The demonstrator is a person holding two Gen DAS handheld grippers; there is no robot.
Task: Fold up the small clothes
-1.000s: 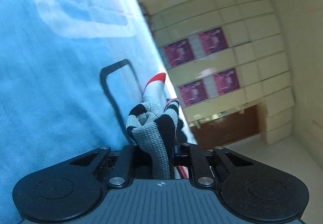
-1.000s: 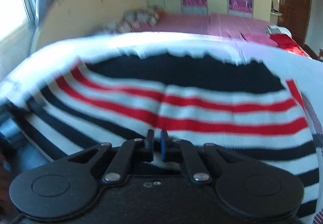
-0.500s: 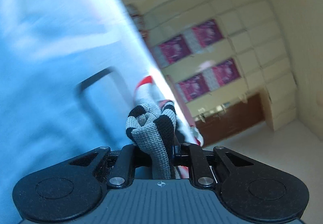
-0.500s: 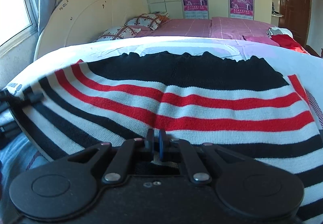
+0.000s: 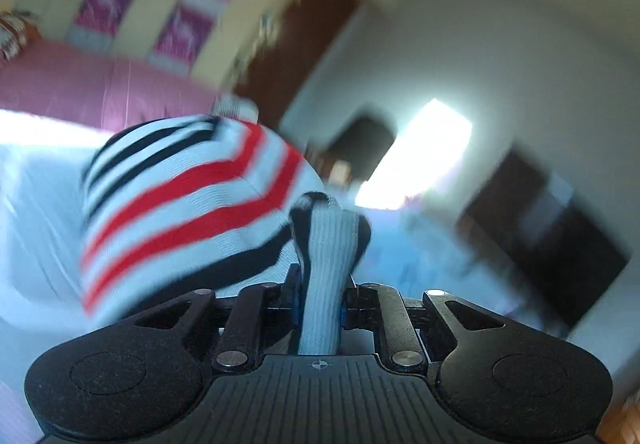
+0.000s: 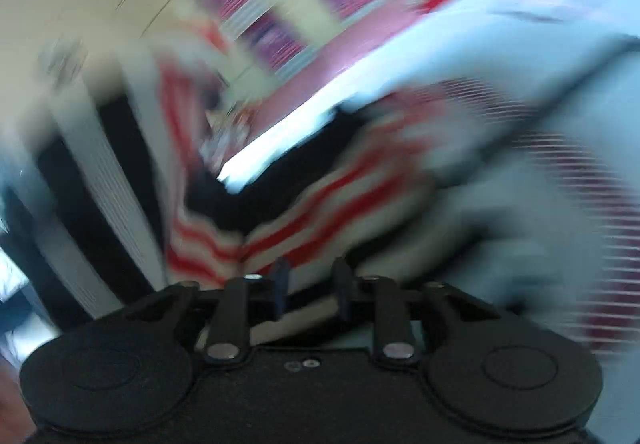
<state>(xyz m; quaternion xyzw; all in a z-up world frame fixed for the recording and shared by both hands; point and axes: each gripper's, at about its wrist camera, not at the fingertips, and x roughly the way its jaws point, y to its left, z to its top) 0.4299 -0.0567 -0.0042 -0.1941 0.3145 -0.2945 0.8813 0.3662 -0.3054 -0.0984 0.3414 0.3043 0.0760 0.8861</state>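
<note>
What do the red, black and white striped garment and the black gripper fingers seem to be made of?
The striped garment looks like knitted yarn, soft and matte: fine ribbing shows on the bunched fold between the left gripper pads. The fibre cannot be told. The left gripper's black fingers look like hard matte plastic with a fine grain, joined by shiny metal pins. Its jaws are opening, the fold between them.

We look from two fisheye cameras, each mounted just behind its own fingers and facing forward along them. The left wrist view has the left gripper (image 5: 320,296) at bottom centre, very near the striped sweater (image 5: 192,203), with the pink bed (image 5: 80,83) at the left and a dark door (image 5: 304,43) above. The right wrist view, badly blurred and tilted, sits over the right gripper (image 6: 310,284). Both views share the sweater and the purple-panelled wardrobe (image 5: 160,3).
</note>
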